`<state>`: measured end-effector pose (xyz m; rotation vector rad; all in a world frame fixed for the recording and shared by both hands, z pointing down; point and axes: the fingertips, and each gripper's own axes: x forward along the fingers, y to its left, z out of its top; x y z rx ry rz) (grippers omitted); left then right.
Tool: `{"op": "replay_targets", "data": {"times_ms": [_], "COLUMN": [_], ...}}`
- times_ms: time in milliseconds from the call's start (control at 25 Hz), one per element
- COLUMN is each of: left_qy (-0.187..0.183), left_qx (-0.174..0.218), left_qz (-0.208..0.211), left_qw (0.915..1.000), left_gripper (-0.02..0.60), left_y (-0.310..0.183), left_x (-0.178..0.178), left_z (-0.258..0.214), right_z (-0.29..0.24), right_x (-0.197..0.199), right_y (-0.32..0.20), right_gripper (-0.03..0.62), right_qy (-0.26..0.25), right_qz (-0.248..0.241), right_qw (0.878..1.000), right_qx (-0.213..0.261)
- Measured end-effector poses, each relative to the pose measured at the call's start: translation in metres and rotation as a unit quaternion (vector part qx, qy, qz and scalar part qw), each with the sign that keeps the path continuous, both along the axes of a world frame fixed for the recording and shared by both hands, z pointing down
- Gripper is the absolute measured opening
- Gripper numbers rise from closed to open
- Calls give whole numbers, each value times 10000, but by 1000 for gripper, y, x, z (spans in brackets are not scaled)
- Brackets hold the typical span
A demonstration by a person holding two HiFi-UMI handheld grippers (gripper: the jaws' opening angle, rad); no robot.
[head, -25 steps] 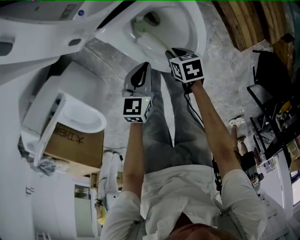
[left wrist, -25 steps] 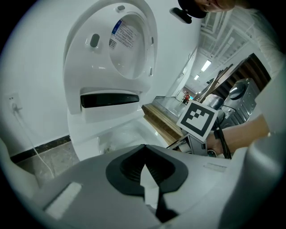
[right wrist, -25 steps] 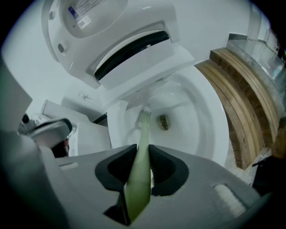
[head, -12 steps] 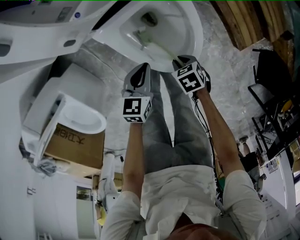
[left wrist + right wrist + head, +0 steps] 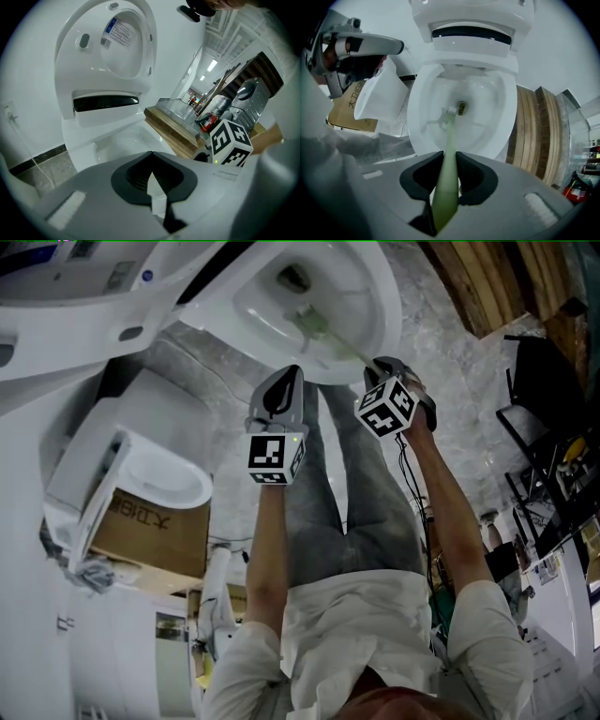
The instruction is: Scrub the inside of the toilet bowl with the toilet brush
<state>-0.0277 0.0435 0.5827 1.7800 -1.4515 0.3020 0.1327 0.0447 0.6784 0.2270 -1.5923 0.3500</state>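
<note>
Right claw pinching the pale green handle of the toilet brush. The brush head sits low inside the toilet bowl, just beside the drain opening. Left claw pressed together with nothing between its tips, held near the bowl's front rim and beside the right claw. The toilet lid stands raised behind the bowl.

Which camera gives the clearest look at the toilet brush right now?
The right gripper view: the toilet brush runs from the jaws down into the toilet bowl. The head view shows it small and distant; the left gripper view misses it.
</note>
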Motion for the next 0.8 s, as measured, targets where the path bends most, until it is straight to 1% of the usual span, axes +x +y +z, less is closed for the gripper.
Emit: {"op": "replay_targets", "data": {"times_ms": [160, 320, 800], "left_qy": [5, 15, 14], "left_qx": [-25, -71, -72], "left_qz": [28, 47, 64], "left_qw": [10000, 10000, 10000], "left_gripper": [18, 18, 18], "left_y": [-3, -5, -24], "left_x": [2, 3, -4], "left_z": [2, 6, 14], "right_z": [6, 17, 49], "right_x": [18, 24, 3], "right_y": [-5, -12, -40], "right_gripper": [88, 87, 87], "right_qy": [255, 492, 651], "right_qz": [-236, -551, -800], "right_qw": [9992, 9965, 9932], "right_qx": [192, 396, 534]}}
